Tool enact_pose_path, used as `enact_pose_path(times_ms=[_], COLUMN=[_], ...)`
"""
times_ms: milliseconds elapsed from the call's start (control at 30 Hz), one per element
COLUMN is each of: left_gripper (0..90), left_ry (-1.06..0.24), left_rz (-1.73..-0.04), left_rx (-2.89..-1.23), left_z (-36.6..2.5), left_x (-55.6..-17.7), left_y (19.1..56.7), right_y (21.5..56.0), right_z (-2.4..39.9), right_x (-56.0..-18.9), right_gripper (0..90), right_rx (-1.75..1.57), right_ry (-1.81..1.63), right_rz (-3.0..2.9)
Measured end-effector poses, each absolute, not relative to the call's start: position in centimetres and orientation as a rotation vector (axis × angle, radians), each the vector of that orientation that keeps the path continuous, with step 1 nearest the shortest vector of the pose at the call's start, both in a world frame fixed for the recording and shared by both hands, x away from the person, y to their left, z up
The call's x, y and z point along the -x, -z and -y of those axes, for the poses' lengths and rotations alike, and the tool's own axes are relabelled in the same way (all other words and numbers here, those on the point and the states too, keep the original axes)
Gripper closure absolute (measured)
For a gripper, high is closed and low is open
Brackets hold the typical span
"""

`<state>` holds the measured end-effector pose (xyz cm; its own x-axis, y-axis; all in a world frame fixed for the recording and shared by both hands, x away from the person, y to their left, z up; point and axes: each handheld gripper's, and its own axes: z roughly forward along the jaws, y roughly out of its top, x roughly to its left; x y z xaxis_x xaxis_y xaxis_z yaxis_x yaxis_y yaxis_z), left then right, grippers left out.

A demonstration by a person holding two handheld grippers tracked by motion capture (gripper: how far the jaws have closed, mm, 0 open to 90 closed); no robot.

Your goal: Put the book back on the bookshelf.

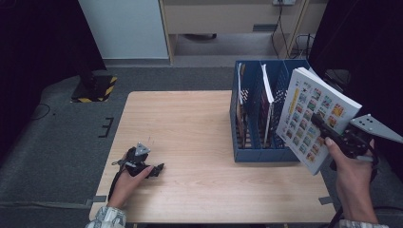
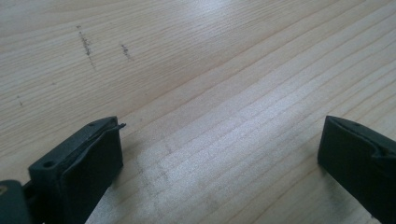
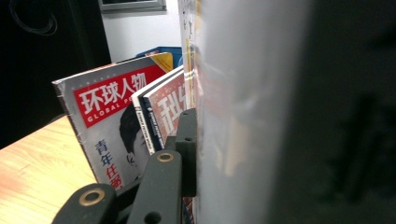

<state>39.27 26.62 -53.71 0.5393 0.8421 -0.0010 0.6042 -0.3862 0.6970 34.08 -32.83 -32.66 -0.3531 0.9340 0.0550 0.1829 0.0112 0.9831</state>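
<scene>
Book clamped between right jaws.

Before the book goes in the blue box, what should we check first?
1. Right gripper shut on the book: ok.
2. Book held above the blue file box, not yet inside: ok.
3. Free slot on the box's right side: cannot tell.
4. Magazines already filed stand upright: ok.
5. Left gripper open on the table, away from the box: ok.
</scene>
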Motion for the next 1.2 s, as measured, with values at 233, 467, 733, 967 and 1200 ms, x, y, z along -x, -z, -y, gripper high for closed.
enact_pose_path(times_ms=[233, 467, 733, 967, 1200], left_gripper=[0.0, 0.0, 0.0, 0.0, 0.0], left_ry=[-0.471, -0.471, -0.471, -0.471, -0.471], left_rz=[-1.164, -1.164, -1.164, -1.164, -1.164], left_rx=[-2.126, -2.126, -2.126, -2.126, -2.126], left_z=[-26.6, -26.6, -26.6, -26.6, -26.6], left_x=[-39.3, -39.3, -39.3, -39.3, -39.3], left_y=[53.7, 53.7, 53.7, 53.7, 53.7], right_y=[32.8, 32.9, 32.7, 32.3, 31.9], right_z=[33.0, 33.0, 33.0, 32.8, 32.7], right_x=[-34.6, -34.8, -35.1, -35.6, -36.9], right_gripper=[73.9, 74.0, 74.0, 74.0, 74.0], right_rx=[-1.198, -1.205, -1.218, -1.220, -1.237], right_ry=[-1.395, -1.389, -1.379, -1.371, -1.348], right_rz=[-1.584, -1.587, -1.565, -1.537, -1.489])
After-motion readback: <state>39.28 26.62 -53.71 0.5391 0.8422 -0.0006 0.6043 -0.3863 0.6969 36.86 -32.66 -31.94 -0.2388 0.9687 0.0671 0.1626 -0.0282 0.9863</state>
